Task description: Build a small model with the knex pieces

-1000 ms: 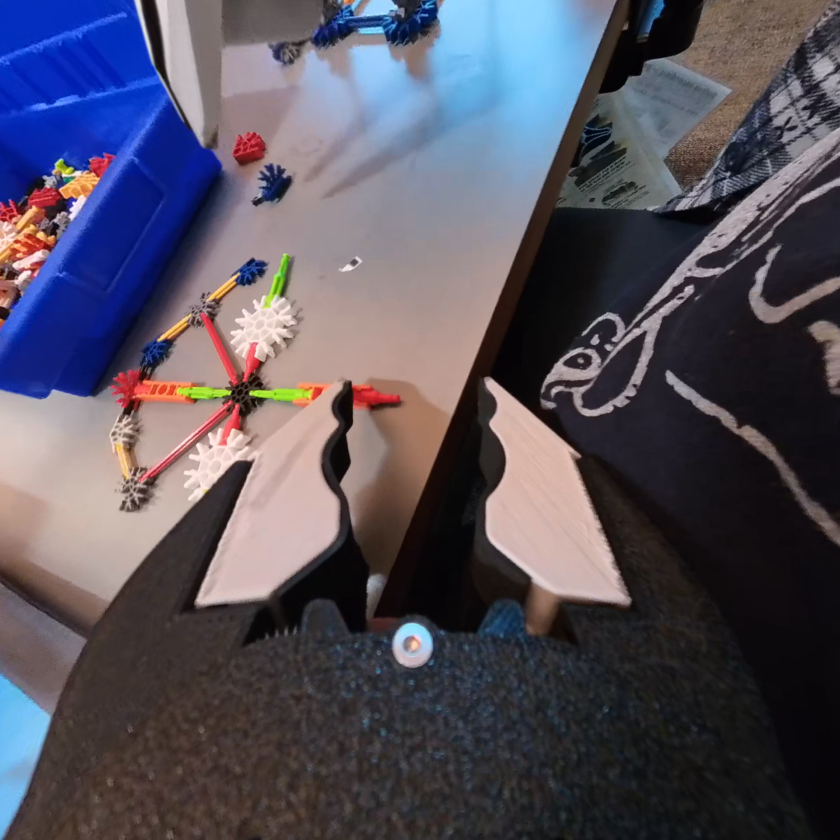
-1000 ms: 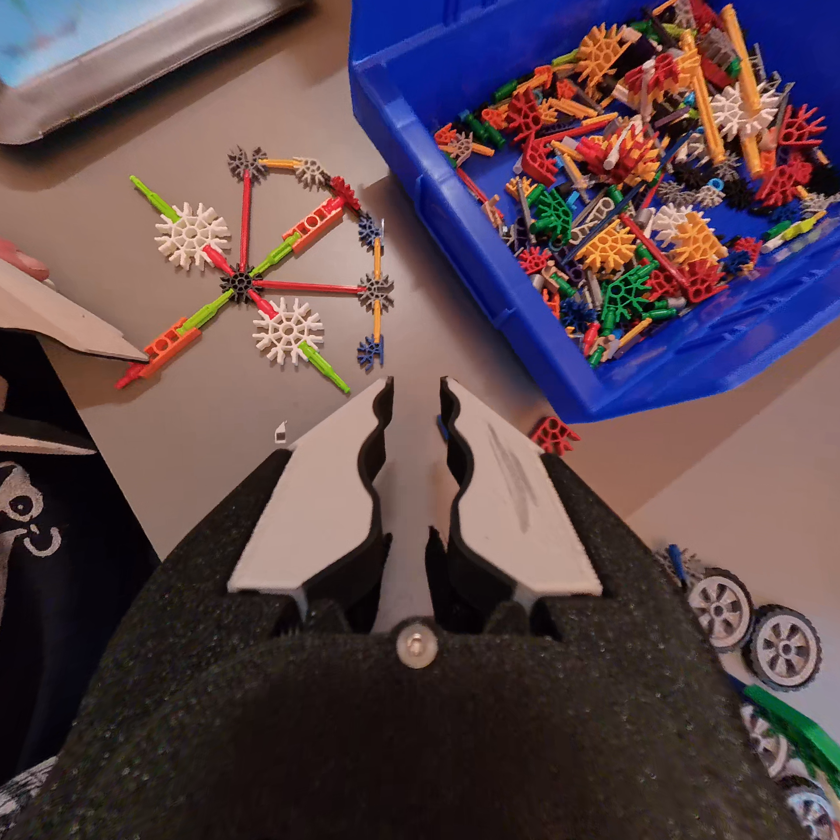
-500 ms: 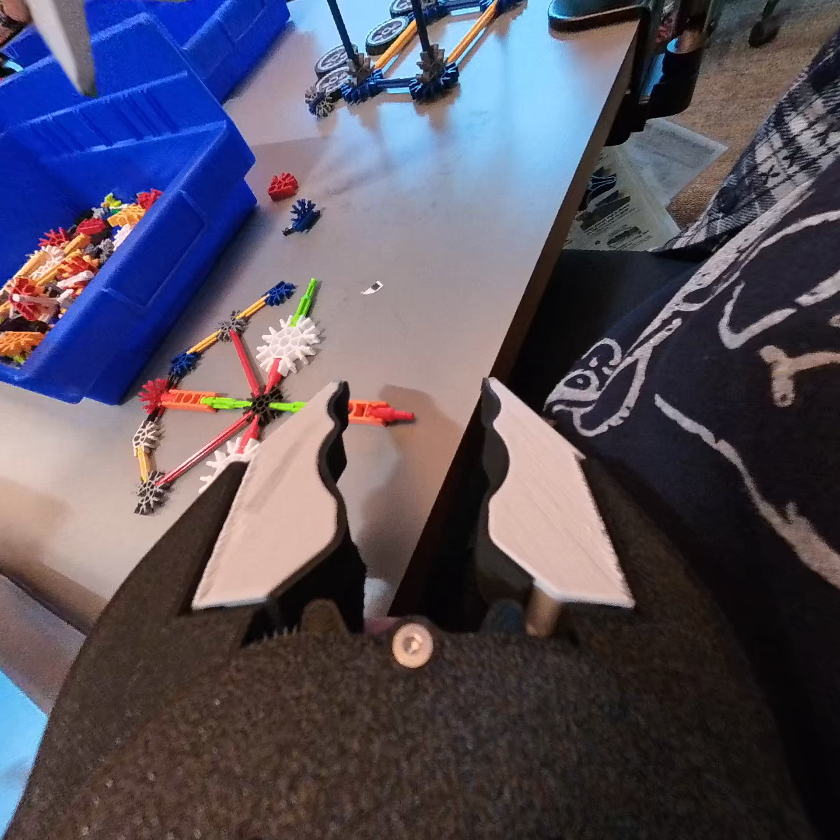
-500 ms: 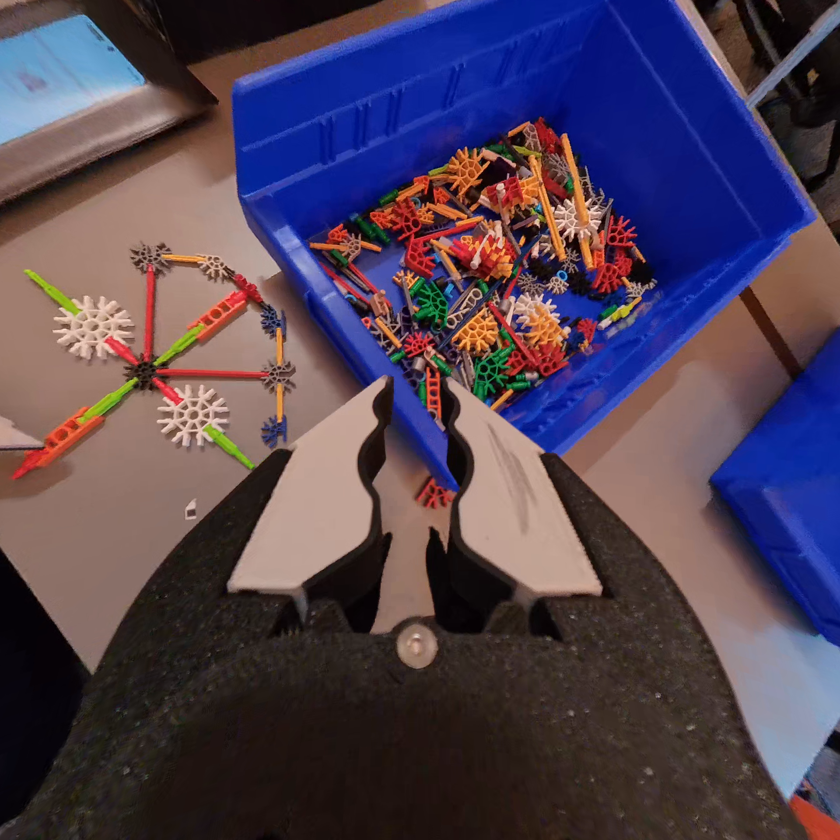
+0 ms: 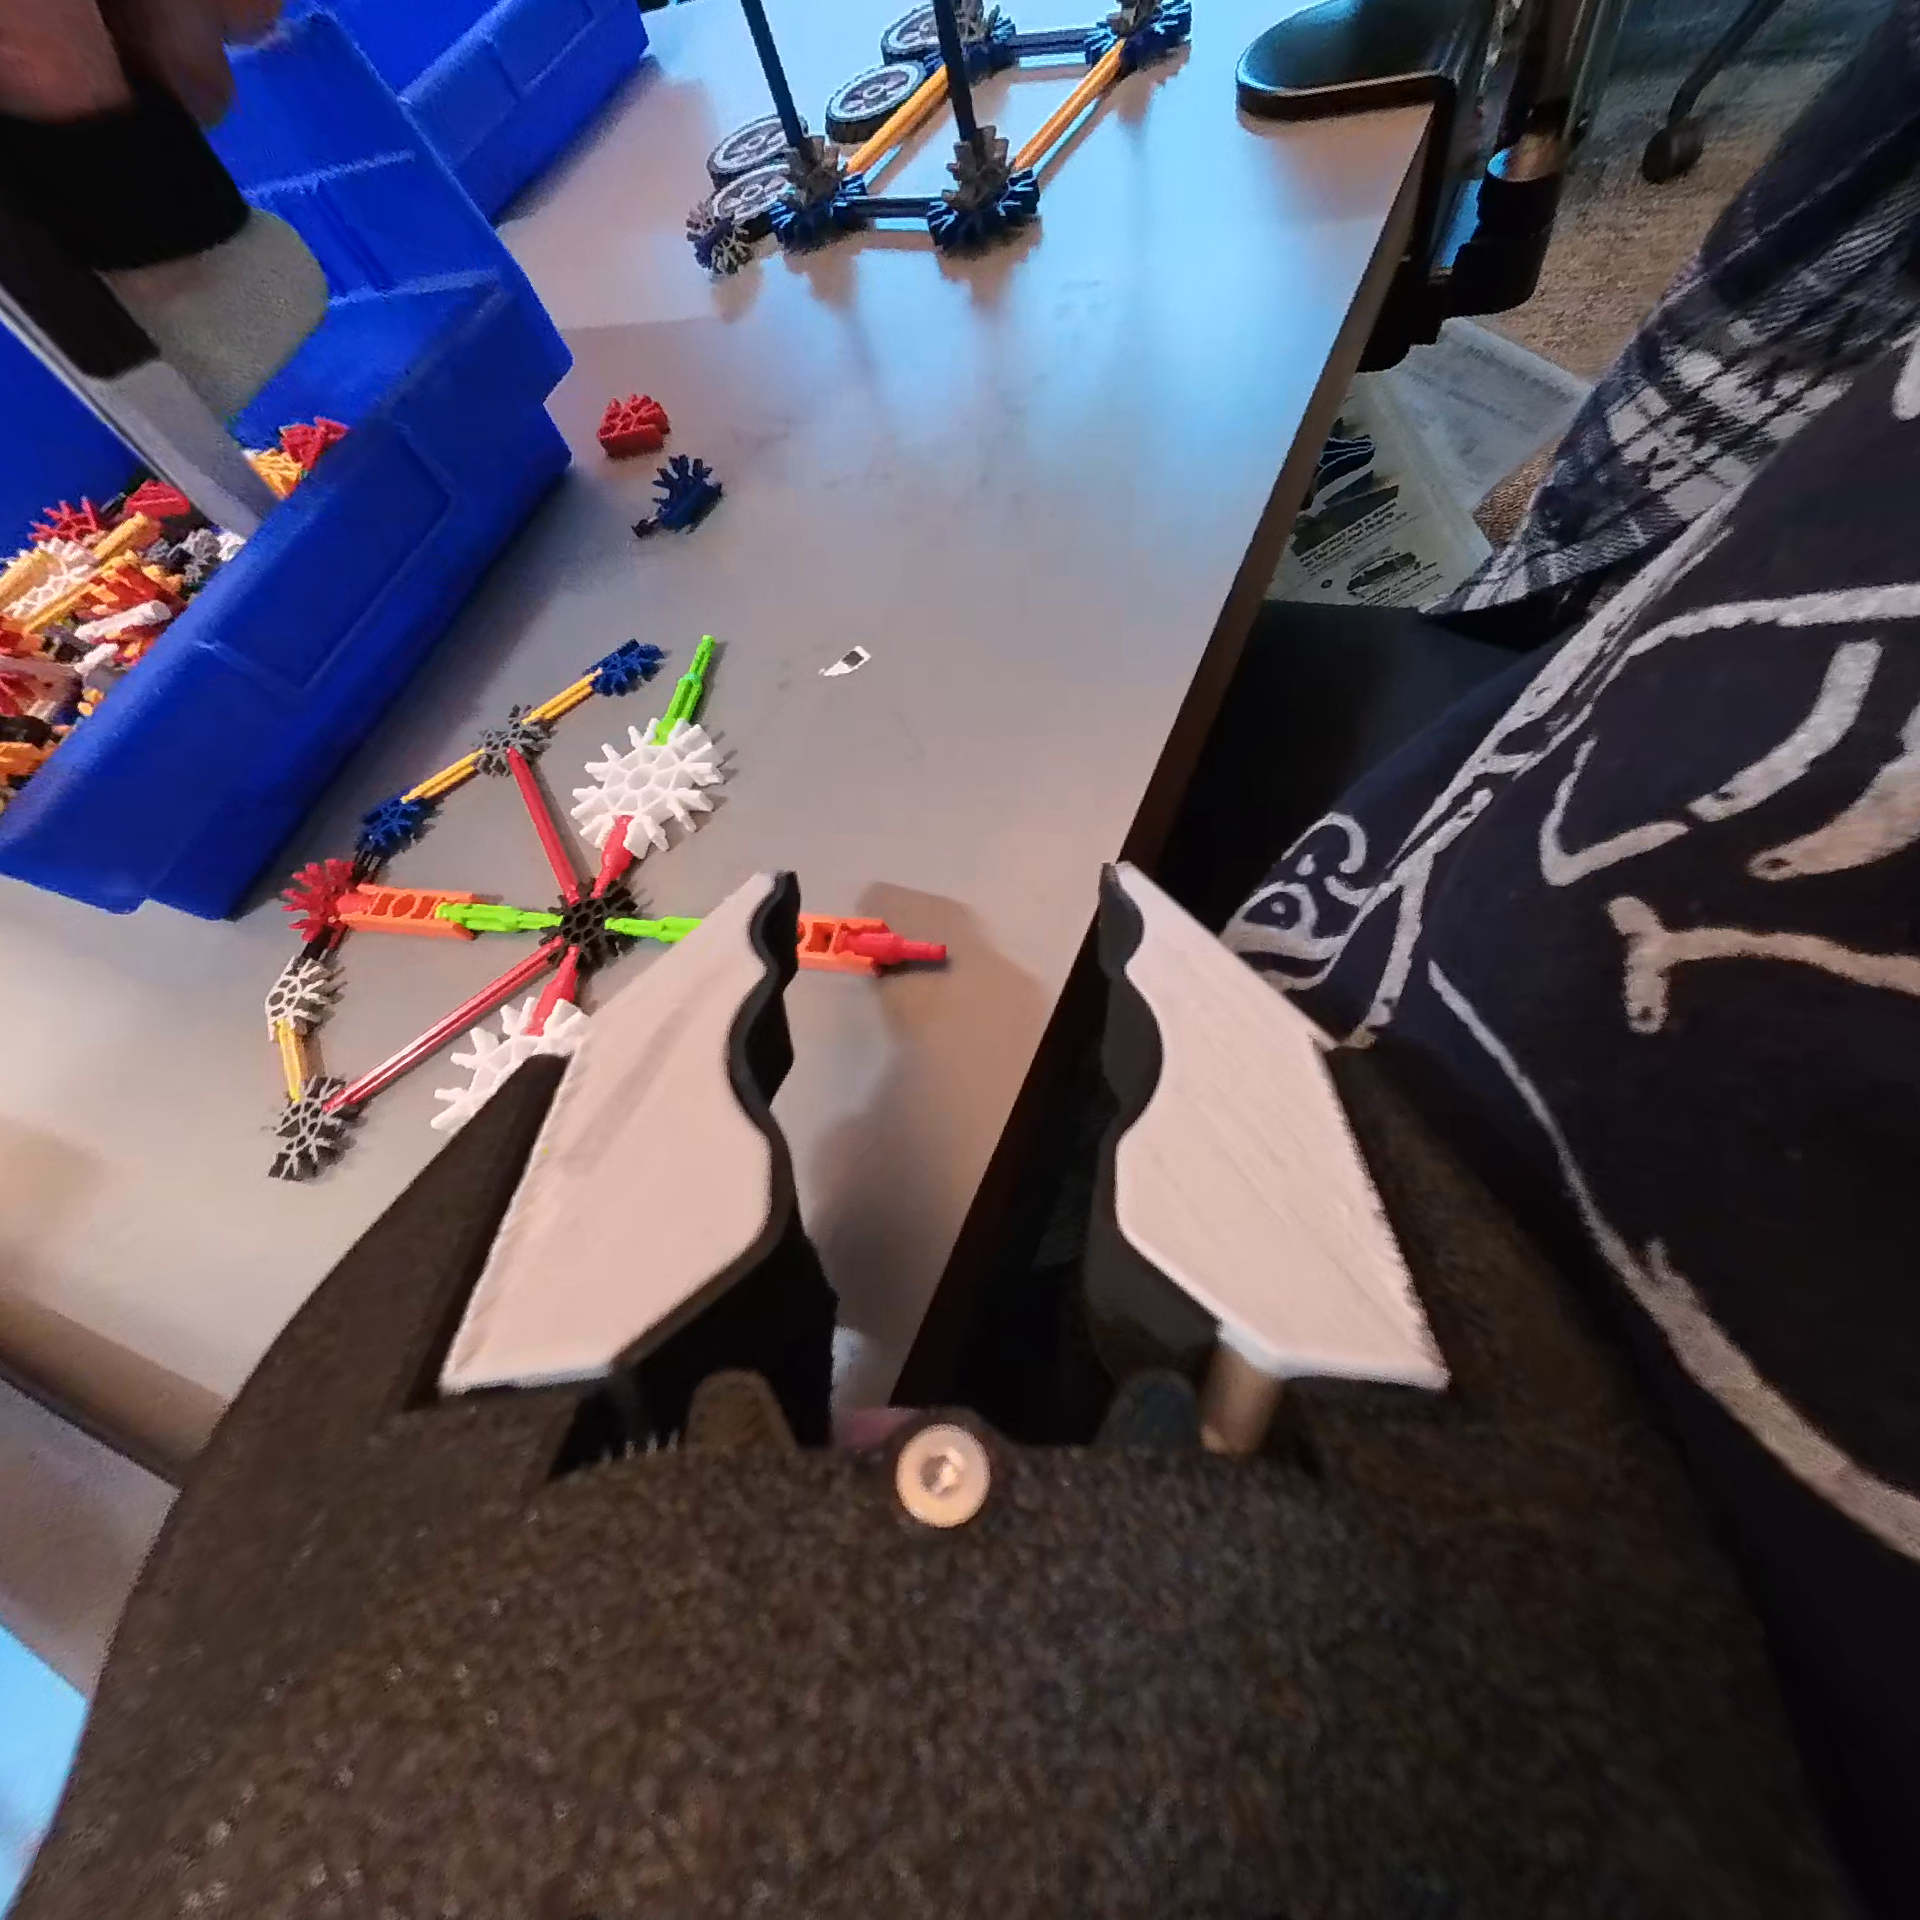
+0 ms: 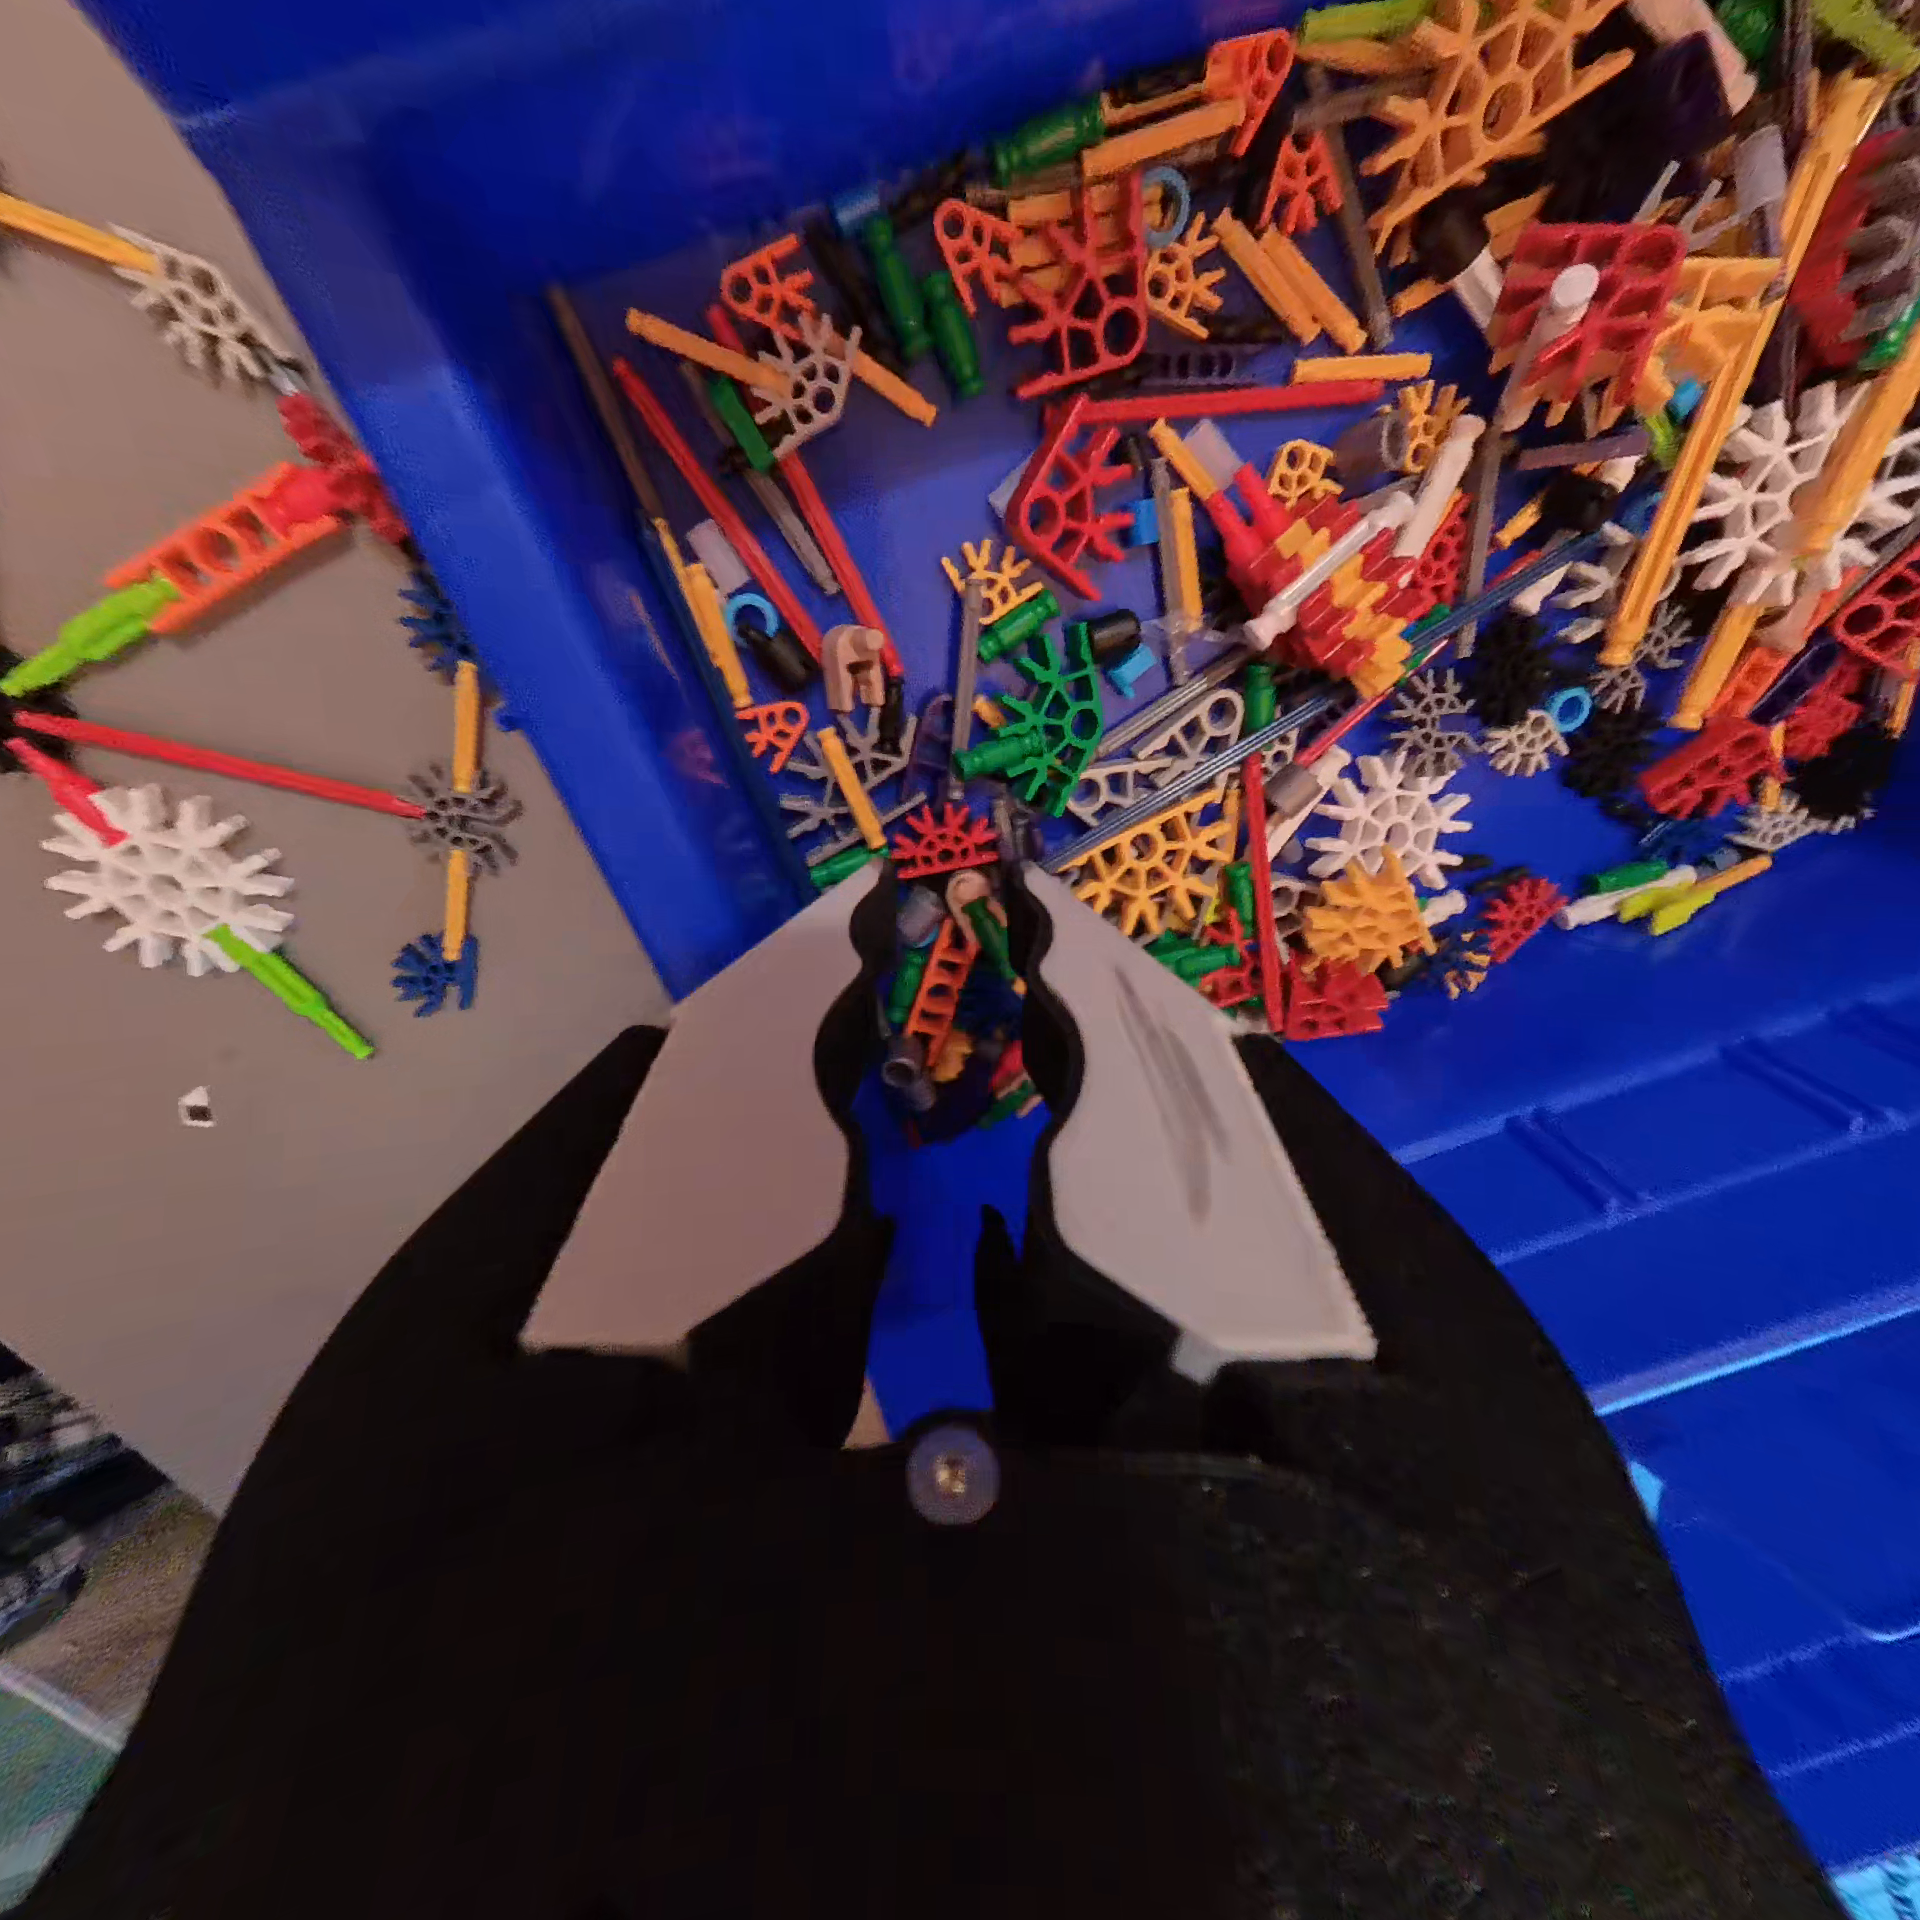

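While the left gripper (image 5: 945,904) waits wide open and empty at the table's (image 5: 966,499) front edge, just beside the flat wheel of rods (image 5: 582,920), the right gripper (image 6: 951,883) has moved a lot. 1 second ago it was over the bare table. Now it is down inside the blue bin (image 6: 468,499), right over the heap of loose pieces (image 6: 1299,582). Its 2 fingers are a little apart, with a red half-round piece (image 6: 943,840) at their tips, not pinched yet.
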